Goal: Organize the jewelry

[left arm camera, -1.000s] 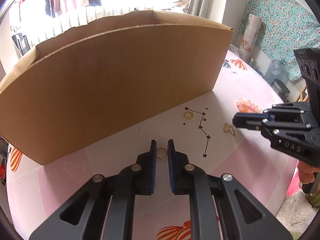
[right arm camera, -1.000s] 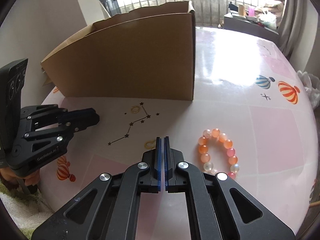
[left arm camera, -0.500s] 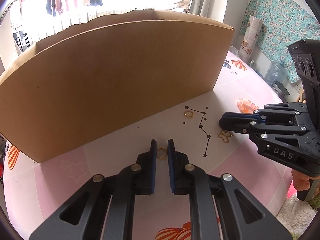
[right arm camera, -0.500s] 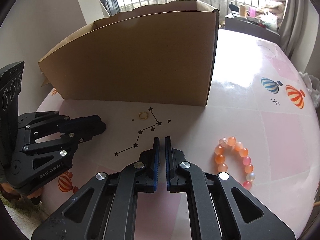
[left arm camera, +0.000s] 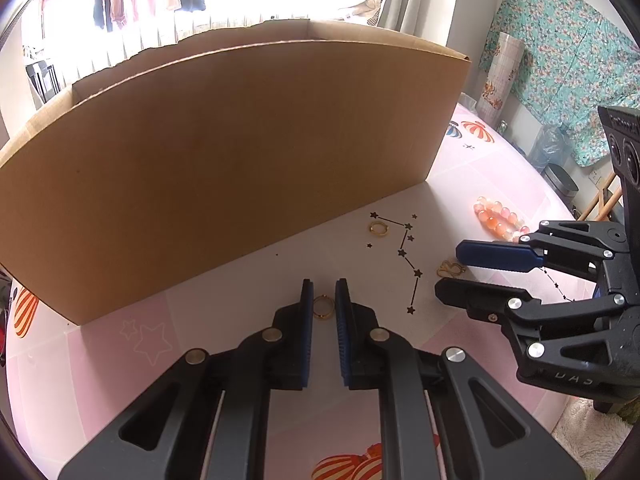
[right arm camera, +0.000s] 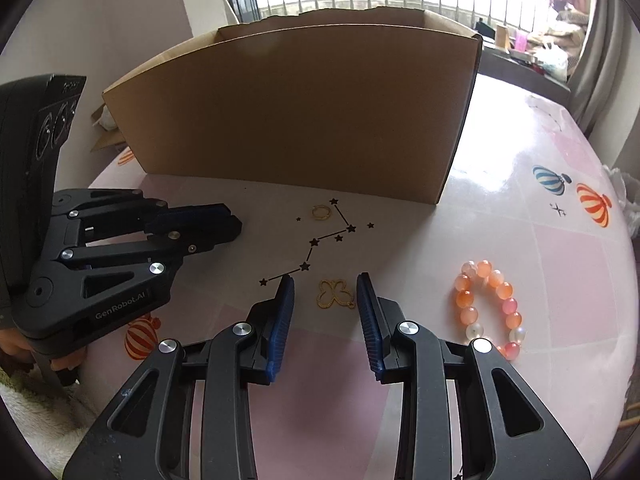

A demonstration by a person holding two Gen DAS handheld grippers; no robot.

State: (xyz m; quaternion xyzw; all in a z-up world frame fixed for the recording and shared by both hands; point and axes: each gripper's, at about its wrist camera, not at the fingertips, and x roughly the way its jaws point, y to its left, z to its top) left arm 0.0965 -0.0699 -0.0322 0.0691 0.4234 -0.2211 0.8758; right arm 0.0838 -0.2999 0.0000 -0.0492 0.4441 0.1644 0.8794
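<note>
The gold butterfly charm (right arm camera: 335,293) lies flat on the tabletop (right arm camera: 520,216) between the right gripper (right arm camera: 325,287) fingers, which have just been opening and don't touch it. Lower squarely, then close gently on its thin, openwork wings. The left gripper (left arm camera: 323,292) fingers stand narrow around a gold ring (left arm camera: 322,307); whether they pinch it, I cannot tell.

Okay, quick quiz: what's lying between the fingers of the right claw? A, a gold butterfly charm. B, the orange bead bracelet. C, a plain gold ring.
A: the gold butterfly charm lies on the table between the open right claw fingers, untouched.
</note>
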